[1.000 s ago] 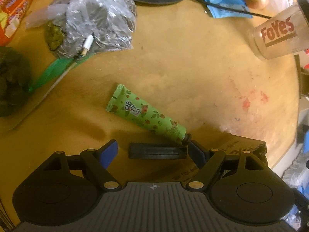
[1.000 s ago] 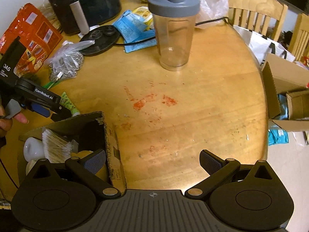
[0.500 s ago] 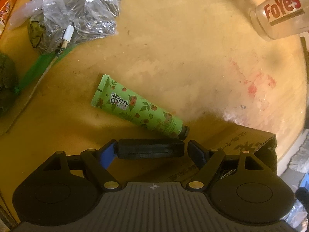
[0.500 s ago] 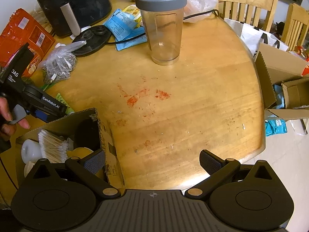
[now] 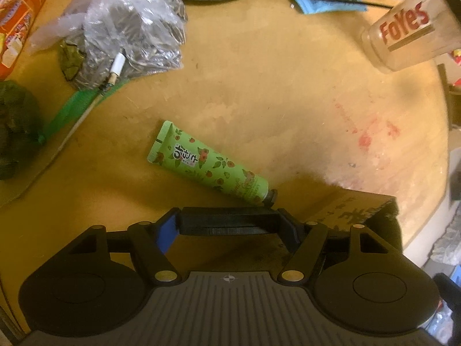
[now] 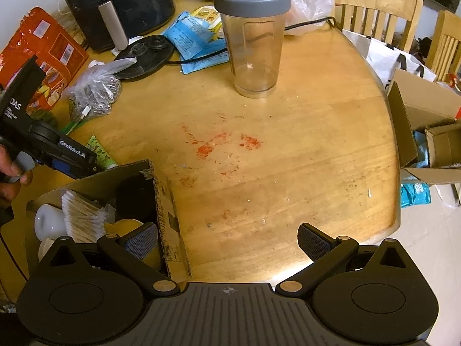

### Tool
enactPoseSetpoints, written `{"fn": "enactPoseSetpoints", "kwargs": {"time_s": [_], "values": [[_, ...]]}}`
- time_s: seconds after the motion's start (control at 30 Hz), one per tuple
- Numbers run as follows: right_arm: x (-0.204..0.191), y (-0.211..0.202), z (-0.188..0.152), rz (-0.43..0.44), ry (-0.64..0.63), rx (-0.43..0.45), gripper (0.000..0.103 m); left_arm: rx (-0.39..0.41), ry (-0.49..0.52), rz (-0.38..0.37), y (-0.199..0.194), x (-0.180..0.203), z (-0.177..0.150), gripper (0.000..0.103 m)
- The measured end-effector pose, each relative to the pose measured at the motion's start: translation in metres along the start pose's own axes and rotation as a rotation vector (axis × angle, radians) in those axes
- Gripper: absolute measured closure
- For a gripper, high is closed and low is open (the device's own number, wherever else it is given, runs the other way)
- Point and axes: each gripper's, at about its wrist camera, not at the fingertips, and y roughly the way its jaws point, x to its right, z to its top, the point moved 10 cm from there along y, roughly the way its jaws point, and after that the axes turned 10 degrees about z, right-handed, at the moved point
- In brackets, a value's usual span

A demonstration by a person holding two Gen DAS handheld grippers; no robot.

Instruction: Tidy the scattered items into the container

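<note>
My left gripper (image 5: 227,225) is shut on a flat black bar (image 5: 227,221), held lengthwise between its fingers just above the table. A green hand-cream tube (image 5: 210,164) lies on the table right beyond it, its black cap near the bar's right end. The cardboard box (image 5: 357,207) stands to the gripper's right. In the right wrist view the box (image 6: 164,201) holds cotton swabs (image 6: 82,216), a white object and a dark item. The left gripper (image 6: 72,158) sits at the box's far wall, with the tube (image 6: 99,151) behind it. My right gripper (image 6: 227,240) is open and empty, its left finger over the box.
A clear shaker cup (image 6: 253,40) with a grey lid stands mid-table. A plastic bag (image 6: 92,92), orange snack bag (image 6: 49,54), black air fryer (image 6: 121,3), black round lid, blue packets and a cable crowd the far left. Open cardboard boxes (image 6: 426,132) sit off the right edge.
The black bar lay loose on the table a second ago; my left gripper has closed on it and now holds it. The right gripper has shifted slightly and stays open.
</note>
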Motion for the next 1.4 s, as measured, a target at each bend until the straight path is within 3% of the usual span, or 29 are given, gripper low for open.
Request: {"fn": "enactPoseSetpoints", "kwargs": {"time_s": [0.37, 0.6, 0.93, 1.4], "values": [[-0.022, 0.006, 0.021, 0.040, -0.089, 0.008, 0.000, 0.291, -0.032, -0.102, -0.059, -0.001, -0.015, 0.033], [-0.036, 0.013, 0.032, 0.062, -0.155, 0.002, 0.000, 0.414, -0.121, -0.132, -0.084, -0.017, -0.031, 0.033], [-0.060, 0.024, 0.044, 0.097, -0.234, -0.012, 0.000, 0.508, -0.208, -0.080, -0.109, -0.038, -0.058, 0.033], [-0.107, 0.054, 0.062, 0.161, -0.390, -0.061, 0.004, 0.524, -0.398, -0.080, -0.120, -0.069, -0.103, 0.033]]}}
